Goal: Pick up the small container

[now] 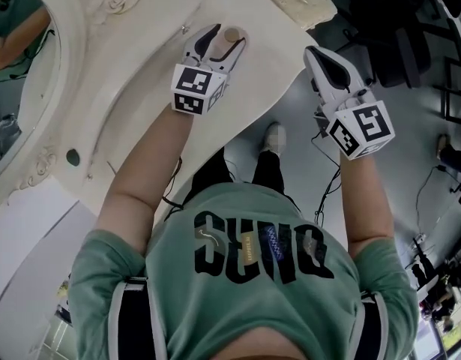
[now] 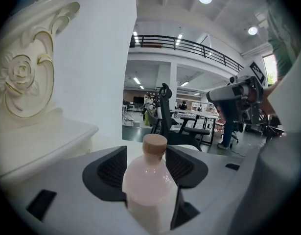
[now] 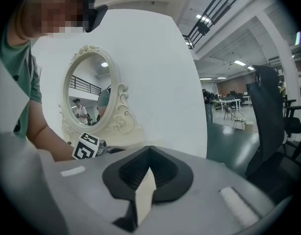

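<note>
The left gripper [image 1: 224, 42] stands wide open, its dark ribbed pads on either side of a small, pale pink plastic bottle with a round tan cap [image 2: 149, 180]. The bottle fills the gap between the jaws, its shoulders close to both pads, but nothing shows the pads squeezing it, so I read it as bracketed and not yet held. It stands upright near the front edge of the glossy cream tabletop [image 1: 140, 66] of an ornate dressing table.

The right gripper [image 1: 318, 58] has its jaws drawn together, with only a thin pale sliver showing between the pads. It holds nothing I can make out. It hangs past the tabletop edge, over the grey floor [image 1: 290, 118], well apart from the bottle.

Further back on the left is an oval mirror in a carved cream frame [image 1: 13, 73], with a rose relief beside it.

In my judgement the reach is done and the gripper is well placed. What remains is to close the jaws on the bottle's body and lift it clear of the tabletop. The smooth, rounded plastic could slip if gripped too high, near the neck.
</note>
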{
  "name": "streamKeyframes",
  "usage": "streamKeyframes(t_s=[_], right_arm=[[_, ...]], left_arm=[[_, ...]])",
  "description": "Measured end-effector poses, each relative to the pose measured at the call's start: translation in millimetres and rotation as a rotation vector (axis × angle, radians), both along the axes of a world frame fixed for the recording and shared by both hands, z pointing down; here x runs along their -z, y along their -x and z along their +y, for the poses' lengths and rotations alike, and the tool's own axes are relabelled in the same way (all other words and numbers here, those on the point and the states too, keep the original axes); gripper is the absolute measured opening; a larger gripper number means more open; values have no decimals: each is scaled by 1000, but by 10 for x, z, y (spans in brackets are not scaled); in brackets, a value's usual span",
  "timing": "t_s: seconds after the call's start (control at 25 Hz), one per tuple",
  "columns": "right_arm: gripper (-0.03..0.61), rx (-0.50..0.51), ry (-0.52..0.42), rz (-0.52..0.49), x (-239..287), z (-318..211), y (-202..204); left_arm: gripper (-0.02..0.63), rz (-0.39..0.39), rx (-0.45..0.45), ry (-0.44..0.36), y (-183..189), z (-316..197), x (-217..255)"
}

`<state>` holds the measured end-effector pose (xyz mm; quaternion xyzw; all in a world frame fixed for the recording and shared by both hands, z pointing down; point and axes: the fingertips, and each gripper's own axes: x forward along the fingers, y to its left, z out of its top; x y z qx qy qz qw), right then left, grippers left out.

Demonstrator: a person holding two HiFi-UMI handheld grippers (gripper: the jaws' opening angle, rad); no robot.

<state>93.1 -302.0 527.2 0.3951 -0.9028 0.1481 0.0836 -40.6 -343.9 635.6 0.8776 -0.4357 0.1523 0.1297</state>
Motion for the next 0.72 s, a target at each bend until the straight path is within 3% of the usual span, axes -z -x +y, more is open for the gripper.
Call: streamKeyframes(t_s=[0.32,0.48,0.56,0.72], right_arm=[[9,-13,27,-11,-230,84,12],[9,-3,36,-11,-297,140,68],[9,-4,38,-11,-317,159,81],[9,-13,34,-12,-308,167,82]], left_arm=[[229,11,-13,-68,-115,-76,-8],[199,26,-27,-85,-150,-63,6],[143,12,-39,-98,-159,-57,27],[133,8,-50,-101,-163,-45,62]])
